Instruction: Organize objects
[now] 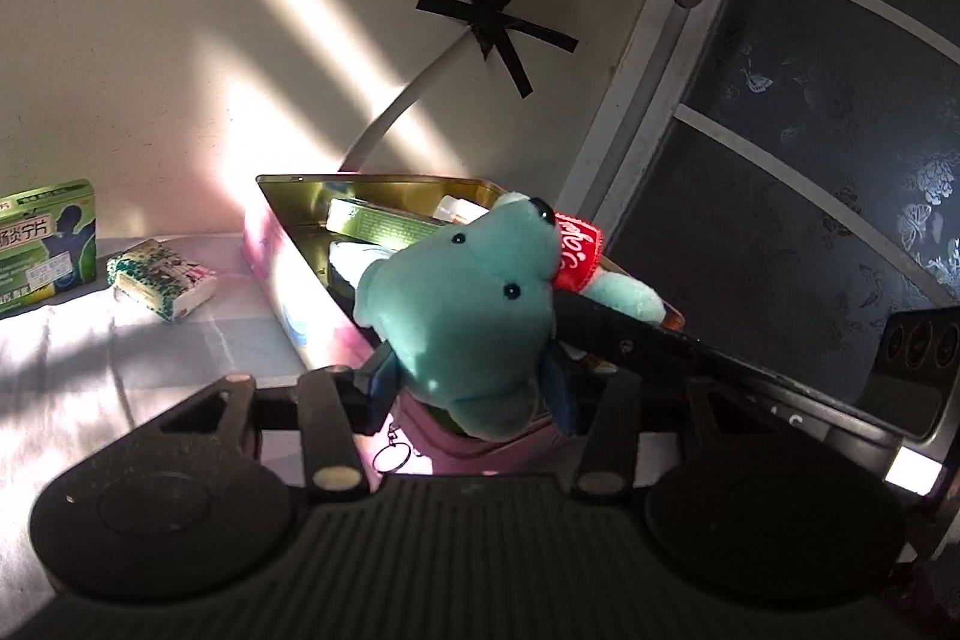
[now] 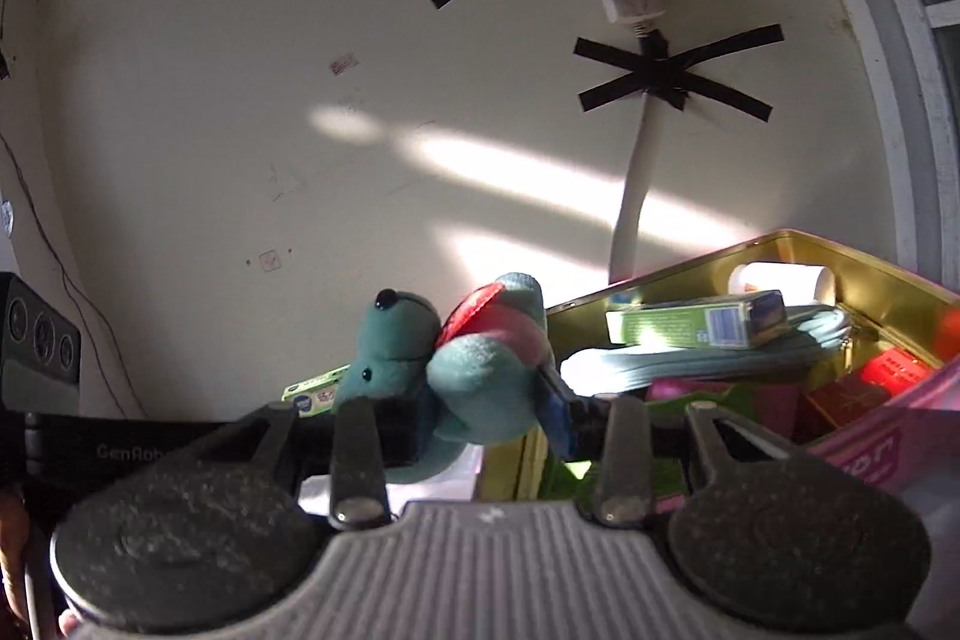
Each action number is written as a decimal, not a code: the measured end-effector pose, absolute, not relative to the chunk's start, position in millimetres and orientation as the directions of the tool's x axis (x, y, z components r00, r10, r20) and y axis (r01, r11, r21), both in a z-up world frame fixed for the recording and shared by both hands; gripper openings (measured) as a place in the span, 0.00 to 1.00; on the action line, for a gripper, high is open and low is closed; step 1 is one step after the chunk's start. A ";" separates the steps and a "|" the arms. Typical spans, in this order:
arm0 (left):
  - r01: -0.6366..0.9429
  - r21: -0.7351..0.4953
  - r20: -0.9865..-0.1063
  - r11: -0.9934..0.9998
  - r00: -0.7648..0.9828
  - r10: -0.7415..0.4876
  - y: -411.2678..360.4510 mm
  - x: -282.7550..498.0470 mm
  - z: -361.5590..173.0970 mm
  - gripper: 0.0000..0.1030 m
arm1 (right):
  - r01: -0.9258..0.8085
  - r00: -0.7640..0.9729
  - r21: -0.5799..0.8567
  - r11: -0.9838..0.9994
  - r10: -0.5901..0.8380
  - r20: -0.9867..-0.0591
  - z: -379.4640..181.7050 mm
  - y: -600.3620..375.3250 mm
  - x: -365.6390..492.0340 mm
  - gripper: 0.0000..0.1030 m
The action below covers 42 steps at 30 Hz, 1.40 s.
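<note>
**Over the tin's near corner, a plush held from two sides**

Between both claws we see the teal plush bear point(image 1: 462, 298), lifted above the near corner of the gold-lined tin box point(image 1: 384, 181). Our left gripper point(image 1: 468, 388) is clamped on the bear's head, whose bulk hides most of both fingers. Our right gripper point(image 2: 486, 412) is closed on its body; from that side the head faces left and the red scarf point(image 2: 474, 307) shows only as a sliver.

Inside the tin we make out a green carton point(image 2: 690, 325), a pale coiled cable point(image 2: 720, 355) and a white bottle point(image 2: 780, 277); the red and pink items lower down are half cut off by the pink wall and stay unidentified. A key ring point(image 1: 393, 457) hangs below the bear, its attachment hidden.

On the table to the left, a green medicine box point(image 1: 45, 244) is cropped by the frame edge, with a tissue pack point(image 1: 162, 283) beside it.
</note>
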<state>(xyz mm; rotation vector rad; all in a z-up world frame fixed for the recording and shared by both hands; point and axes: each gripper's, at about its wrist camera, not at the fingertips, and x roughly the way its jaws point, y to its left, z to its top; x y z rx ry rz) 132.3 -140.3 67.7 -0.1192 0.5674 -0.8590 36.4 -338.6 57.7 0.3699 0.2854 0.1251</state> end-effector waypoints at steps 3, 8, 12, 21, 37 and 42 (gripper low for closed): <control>0.706 -0.317 -0.448 0.633 0.477 -0.756 -189.1 141.8 69.4 0.50 | 0.004 0.965 0.421 0.907 0.106 -0.238 52.1 -387.9 36.6 0.34; 0.722 -0.284 -0.480 0.631 0.463 -0.746 -252.3 161.7 64.4 0.53 | 0.089 0.967 0.464 0.881 0.035 -0.251 40.7 -452.4 48.7 0.36; 0.702 -0.174 -0.511 0.690 0.535 -0.673 -280.2 164.8 56.6 0.57 | 0.221 0.959 0.461 0.859 -0.107 -0.261 26.0 -478.2 54.8 0.69; 0.703 -0.100 -0.520 0.704 0.566 -0.640 -262.1 134.9 56.2 0.58 | 0.276 0.957 0.435 0.857 -0.206 -0.202 24.8 -478.2 34.5 0.70; 0.438 0.065 -0.545 0.897 0.768 -0.336 -145.3 99.3 52.8 0.59 | 0.025 0.986 0.270 0.962 0.022 -0.167 41.3 -357.8 17.7 0.70; 0.388 0.074 -0.554 0.919 0.782 -0.285 -117.4 95.6 45.2 0.59 | 0.021 0.981 0.257 0.966 0.029 -0.192 39.5 -321.3 2.3 0.70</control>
